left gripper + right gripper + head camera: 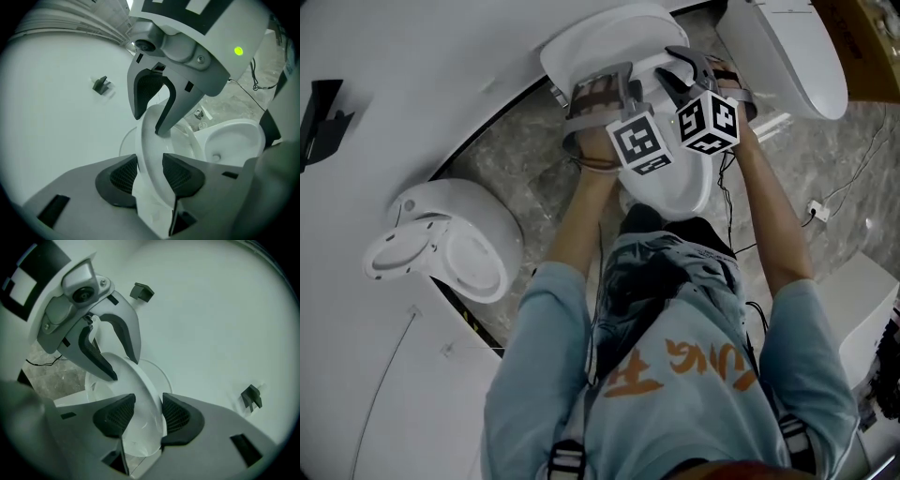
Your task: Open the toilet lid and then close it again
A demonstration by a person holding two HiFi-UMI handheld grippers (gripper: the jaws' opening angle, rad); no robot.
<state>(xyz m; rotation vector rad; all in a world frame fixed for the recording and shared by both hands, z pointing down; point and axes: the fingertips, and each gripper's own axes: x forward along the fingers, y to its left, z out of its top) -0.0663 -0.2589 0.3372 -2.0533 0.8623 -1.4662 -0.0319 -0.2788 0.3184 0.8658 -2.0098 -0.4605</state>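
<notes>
In the head view, a person stands over a white toilet near the top middle of the frame. The left gripper (600, 82) and the right gripper (684, 62) sit side by side up there. Both reach for the toilet lid (609, 37), the white oval above them. The toilet bowl (675, 192) shows just below the grippers.

In the left gripper view, the lid (151, 140) stands up on its edge in the middle of the frame. It runs right between this gripper's two dark pads (124, 174). The pads look like they squeeze it from both sides. Just above, the right gripper's jaws also sit on either side of the lid. At the right of the frame, the bowl (234, 140) is uncovered and you can look inside.

In the right gripper view, the lid (136, 390) sits between this gripper's pads (176, 416) too, and they seem to hold it. The left gripper (123, 367) is on the lid at the upper left.

So I think the lid is partly up, with both grippers holding it. The opening is not finished. Closing the lid again is still to do.
</notes>
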